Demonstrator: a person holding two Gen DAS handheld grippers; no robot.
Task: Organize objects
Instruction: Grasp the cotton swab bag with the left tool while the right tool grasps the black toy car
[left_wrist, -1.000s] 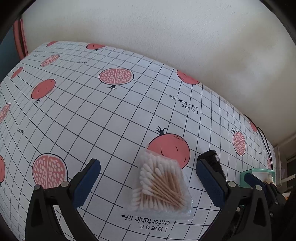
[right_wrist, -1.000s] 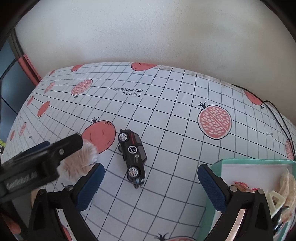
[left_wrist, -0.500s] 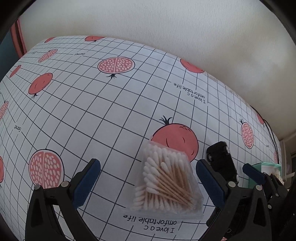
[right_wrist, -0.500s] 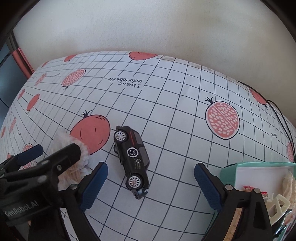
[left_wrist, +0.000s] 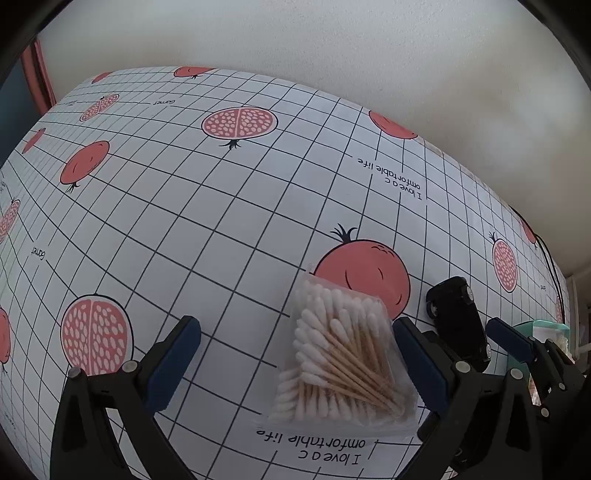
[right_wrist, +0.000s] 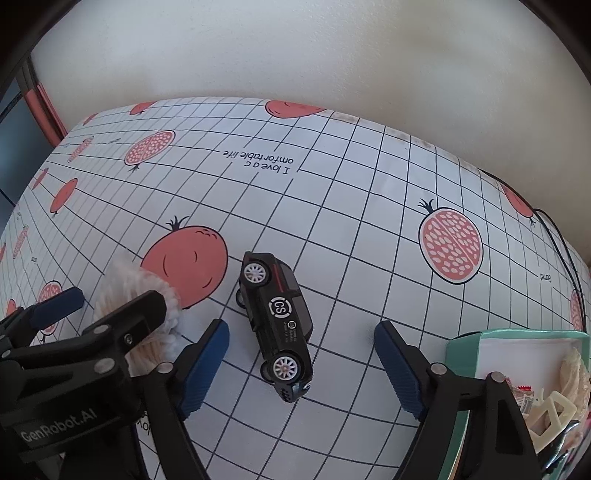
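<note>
Both hand-held grippers gape. Swab bag (left_wrist: 343, 354) lies between left hand-held gripper (left_wrist: 295, 350) fingers, nearer the right one; car (right_wrist: 277, 321) is straddled by right hand-held gripper (right_wrist: 301, 363). Each should be centred, lowered, then closed for transfer to box (right_wrist: 465, 350).

We see two identical grippers: left gripper (left_wrist: 295, 354) and right gripper (right_wrist: 301, 365) have matte black plastic frames, silver pivot screws, and blue ribbed pads (right_wrist: 203, 369). White "GenRobot.AI" lettering marks the left gripper's body.
</note>
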